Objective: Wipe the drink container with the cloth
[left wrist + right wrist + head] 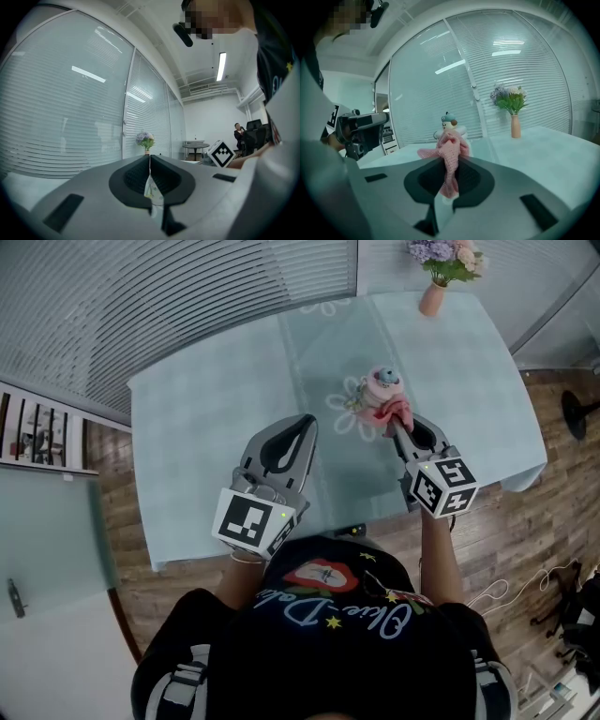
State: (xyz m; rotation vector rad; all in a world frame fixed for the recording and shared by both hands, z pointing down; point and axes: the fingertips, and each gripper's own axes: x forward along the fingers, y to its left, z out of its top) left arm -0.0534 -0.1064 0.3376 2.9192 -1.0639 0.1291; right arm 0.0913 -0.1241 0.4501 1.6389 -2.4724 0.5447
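Note:
The drink container (pixel 379 389) is a white cup with a small figure on its lid (pixel 449 121), standing on the pale teal tablecloth (pixel 216 418) right of the middle. My right gripper (pixel 397 423) is shut on a pink knitted cloth (pixel 395 413) and holds the cloth (pixel 450 157) against the near side of the container. My left gripper (pixel 302 430) hovers over the table's front, left of the container and apart from it. Its jaws (pixel 149 158) are pressed together with nothing held between them.
A pink vase with flowers (pixel 434 289) stands at the table's far right edge. Window blinds (pixel 187 296) run behind the table. Wooden floor (pixel 525 521) lies to the right and front. A seated person (pixel 240 133) and a round table (pixel 196 146) are far off.

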